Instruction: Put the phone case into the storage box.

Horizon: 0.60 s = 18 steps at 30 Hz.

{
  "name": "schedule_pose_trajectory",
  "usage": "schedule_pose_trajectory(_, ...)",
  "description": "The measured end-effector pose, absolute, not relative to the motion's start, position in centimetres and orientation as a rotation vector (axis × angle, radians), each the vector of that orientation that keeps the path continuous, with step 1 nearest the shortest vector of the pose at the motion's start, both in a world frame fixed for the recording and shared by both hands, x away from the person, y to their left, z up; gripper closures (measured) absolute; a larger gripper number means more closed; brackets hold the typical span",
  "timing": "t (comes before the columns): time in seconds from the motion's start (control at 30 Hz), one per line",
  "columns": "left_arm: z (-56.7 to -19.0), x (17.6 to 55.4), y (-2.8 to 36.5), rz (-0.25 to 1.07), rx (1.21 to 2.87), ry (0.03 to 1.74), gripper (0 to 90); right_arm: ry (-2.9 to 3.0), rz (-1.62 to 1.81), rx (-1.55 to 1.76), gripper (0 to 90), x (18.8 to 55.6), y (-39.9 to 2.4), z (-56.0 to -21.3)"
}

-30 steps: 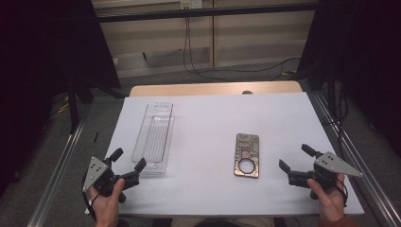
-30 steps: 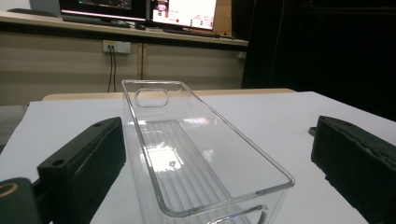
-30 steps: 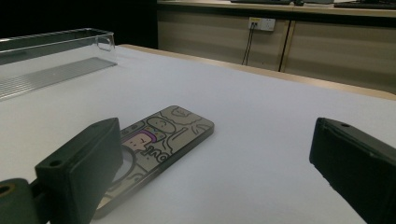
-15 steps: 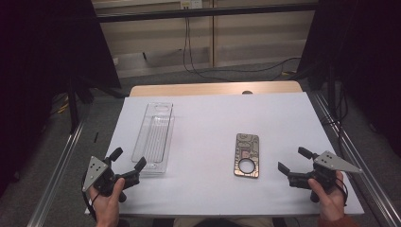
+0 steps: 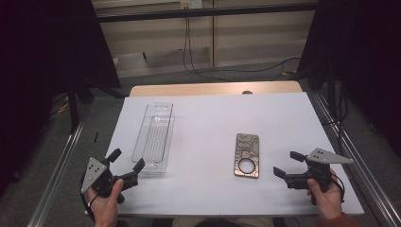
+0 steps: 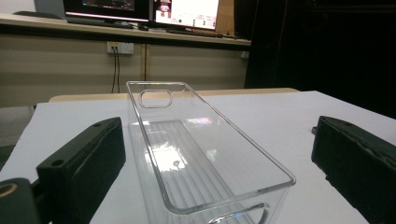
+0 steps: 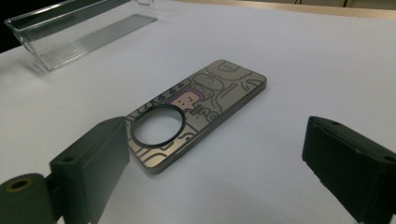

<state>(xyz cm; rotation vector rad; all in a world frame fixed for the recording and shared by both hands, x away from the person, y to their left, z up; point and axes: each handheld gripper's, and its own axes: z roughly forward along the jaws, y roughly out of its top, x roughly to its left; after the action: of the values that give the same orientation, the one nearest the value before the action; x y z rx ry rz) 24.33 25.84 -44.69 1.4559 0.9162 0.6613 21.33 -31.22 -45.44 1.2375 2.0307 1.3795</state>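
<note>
A clear plastic tray (image 5: 158, 105) lies lengthwise on the left of the white table, empty. My left gripper (image 5: 126, 159) sits at its near end, open, with the tray's near end (image 6: 154, 86) straight ahead between the jaws, untouched. A flat grey phone case (image 5: 247, 154) with cartoon drawings and a round ring lies right of centre. My right gripper (image 5: 285, 163) rests to its right near the front edge. It is open, its jaws have just been closing a little, and nothing is between them. In the right gripper view the case (image 7: 219, 88) lies ahead, toward the left jaw of my right gripper (image 7: 217, 140).
The white table top (image 5: 213, 118) has a wooden strip (image 5: 213, 89) along its far edge. Metal rails (image 5: 340, 142) run down both sides. Cables hang on the wall behind. In the right gripper view the tray (image 7: 70, 23) shows far off at upper left.
The right gripper's jaws stand slightly narrower than a second ago. Both hands, the tray and the case have kept their places.
</note>
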Motion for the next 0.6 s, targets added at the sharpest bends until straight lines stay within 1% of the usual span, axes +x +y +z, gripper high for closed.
schedule_pose_trajectory(0.17,-44.7,24.3,26.0,0.660,1.455,0.923,2.9,2.081,1.405,1.201,6.9,21.7,-30.6,-45.3)
schedule_pose_trajectory(0.27,-44.7,24.3,25.9,0.669,1.457,0.930,3.0,2.113,1.426,1.176,4.5,22.0,-30.2,-45.2)
schedule_pose_trajectory(0.3,-44.8,24.4,25.9,0.666,1.457,0.927,3.0,2.130,1.421,1.176,5.3,22.1,-30.1,-45.1)
schedule_pose_trajectory(0.37,-44.8,24.4,25.9,0.669,1.459,0.928,2.9,2.171,1.397,1.171,10.0,22.3,-29.8,-45.0)
schedule_pose_trajectory(0.4,-44.8,24.4,25.9,0.664,1.460,0.926,3.0,2.213,1.387,1.151,16.4,22.7,-29.6,-44.9)
schedule_pose_trajectory(0.43,-44.8,24.4,25.9,0.665,1.461,0.928,3.0,2.213,1.387,1.151,16.4,22.7,-29.6,-44.9)
schedule_pose_trajectory(0.5,-44.8,24.4,25.9,0.664,1.463,0.929,3.0,2.235,1.380,1.132,21.3,23.0,-29.4,-44.6)
schedule_pose_trajectory(0.53,-44.8,24.4,25.9,0.665,1.463,0.928,2.9,2.250,1.355,1.129,25.5,23.6,-29.1,-44.3)
schedule_pose_trajectory(0.57,-44.8,24.4,25.9,0.665,1.463,0.928,2.9,2.250,1.355,1.129,25.5,23.6,-29.1,-44.3)
schedule_pose_trajectory(0.6,-44.8,24.4,25.9,0.667,1.466,0.928,2.9,2.259,1.357,1.116,28.4,23.8,-29.0,-44.2)
